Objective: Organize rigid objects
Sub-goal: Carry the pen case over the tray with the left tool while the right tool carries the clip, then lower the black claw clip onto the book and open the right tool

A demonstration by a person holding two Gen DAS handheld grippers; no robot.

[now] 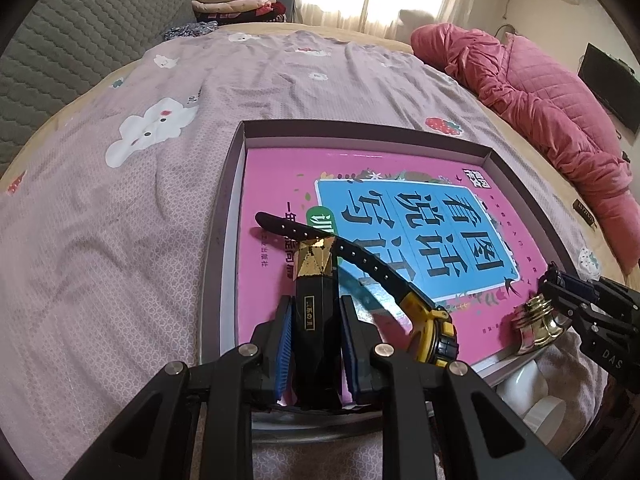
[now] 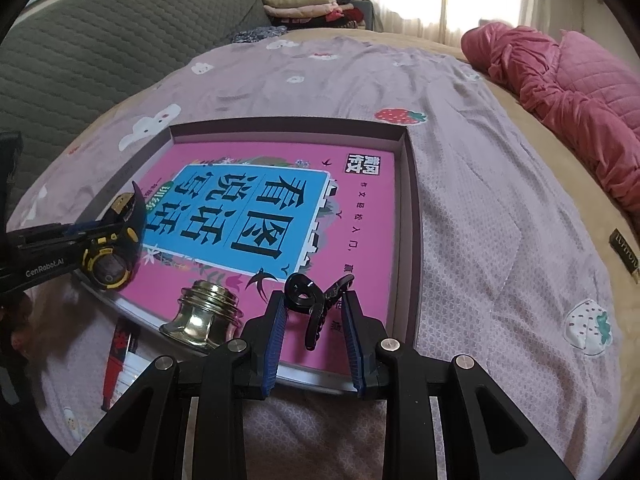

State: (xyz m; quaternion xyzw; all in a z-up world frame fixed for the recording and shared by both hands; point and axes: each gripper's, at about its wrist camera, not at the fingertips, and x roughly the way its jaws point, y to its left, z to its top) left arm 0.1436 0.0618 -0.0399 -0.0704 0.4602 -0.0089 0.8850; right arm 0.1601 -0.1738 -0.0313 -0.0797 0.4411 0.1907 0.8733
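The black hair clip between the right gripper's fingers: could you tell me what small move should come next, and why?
Probably lower the right gripper slightly and open it, leaving the black hair clip on the pink book. The clip already hangs over the book inside the shallow box, clear of the brass bell and yellow watch.

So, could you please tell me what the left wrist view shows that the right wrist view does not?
Only the left wrist view shows the left claw closed on a black and gold box, plus the watch's long strap and a dark screen on the far wall. Only the right wrist view shows the black hair clip between the right claw fingers and a red item beside the tray. Both show the tray holding the pink book, the yellow watch and the brass piece.
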